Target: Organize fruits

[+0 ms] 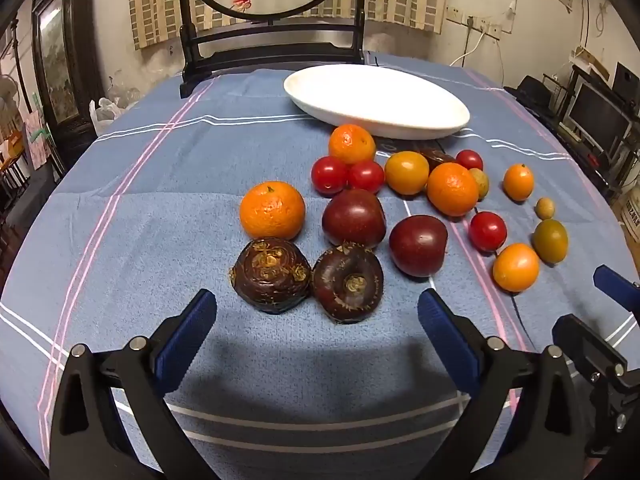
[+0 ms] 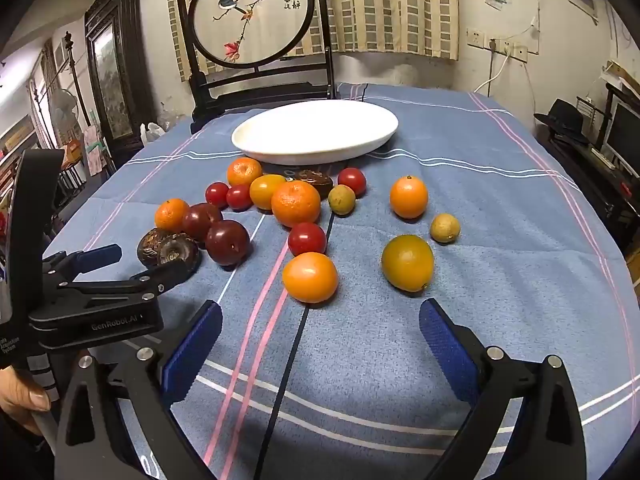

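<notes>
My left gripper (image 1: 316,320): jaws spread wide, nothing between them, tilted down at the near edge of the fruit spread, well short of the white plate (image 1: 376,100).
My right gripper (image 2: 320,328): jaws likewise wide apart and empty, on the near side of the plate, beside my left tool.
2 water chestnuts (image 1: 272,274): nearest my left jaws, touching each other, farthest of the pile from the plate. Risk: I judge that closing on 1 nudges the other, since they sit side by side.
2 dark plums (image 1: 354,218): just behind the chestnuts, toward the plate. Risk: smooth and round, so a slanted pinch could squirt 1 out.
Near orange fruit (image 2: 310,278): closest to my right jaws, well short of the plate. Risk: it may roll on the cloth if only 1 pad touches first.
Greenish fruit (image 2: 407,263): right of that orange one, standing alone.
Cluster by the plate (image 1: 404,172): mandarins, cherry tomatoes and small yellow fruits packed together, some touching, just in front of the plate's near rim. Risk: reaching in may scatter neighbours; tomatoes could burst under a hard squeeze.
White plate: empty, beyond all the fruit. Risk: both tools crossing toward it may collide.
Tablecloth (image 1: 140,220): soft and striped; a low jaw could snag it.
</notes>
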{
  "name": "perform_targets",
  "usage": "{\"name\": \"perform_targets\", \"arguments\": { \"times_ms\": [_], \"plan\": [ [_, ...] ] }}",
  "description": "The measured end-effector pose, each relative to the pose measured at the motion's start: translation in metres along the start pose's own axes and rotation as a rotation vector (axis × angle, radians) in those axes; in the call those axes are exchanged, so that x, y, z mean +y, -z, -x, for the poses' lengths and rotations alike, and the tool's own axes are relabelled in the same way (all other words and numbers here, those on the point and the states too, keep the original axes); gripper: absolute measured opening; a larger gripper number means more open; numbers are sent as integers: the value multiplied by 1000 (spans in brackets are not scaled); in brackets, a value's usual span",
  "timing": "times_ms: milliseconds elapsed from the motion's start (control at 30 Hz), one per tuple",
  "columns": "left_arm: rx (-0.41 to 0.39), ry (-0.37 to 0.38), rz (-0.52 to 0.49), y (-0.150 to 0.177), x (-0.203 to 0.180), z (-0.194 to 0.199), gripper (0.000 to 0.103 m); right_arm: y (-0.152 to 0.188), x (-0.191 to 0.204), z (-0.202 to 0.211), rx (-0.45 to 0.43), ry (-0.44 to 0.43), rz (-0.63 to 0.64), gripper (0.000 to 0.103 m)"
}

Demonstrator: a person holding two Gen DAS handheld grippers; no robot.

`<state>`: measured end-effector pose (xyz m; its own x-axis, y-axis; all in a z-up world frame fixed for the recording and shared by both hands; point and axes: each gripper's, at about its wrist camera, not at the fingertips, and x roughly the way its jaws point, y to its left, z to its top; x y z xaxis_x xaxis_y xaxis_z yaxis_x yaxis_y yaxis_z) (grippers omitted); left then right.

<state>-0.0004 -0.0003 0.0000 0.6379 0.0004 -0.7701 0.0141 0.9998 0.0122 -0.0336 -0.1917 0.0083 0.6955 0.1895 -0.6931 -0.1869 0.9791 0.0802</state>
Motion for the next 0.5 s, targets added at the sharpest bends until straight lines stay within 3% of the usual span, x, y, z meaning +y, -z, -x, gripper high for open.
{"name": "perform_targets", "arguments": {
  "times_ms": [133, 500],
  "plan": [
    [-4, 30, 24, -1, 4, 2, 99, 1, 0, 1, 2, -1, -2, 99],
    [-10, 25, 18, 3, 3, 7, 99, 3, 2, 3, 6, -2, 8, 99]
  ]
}}
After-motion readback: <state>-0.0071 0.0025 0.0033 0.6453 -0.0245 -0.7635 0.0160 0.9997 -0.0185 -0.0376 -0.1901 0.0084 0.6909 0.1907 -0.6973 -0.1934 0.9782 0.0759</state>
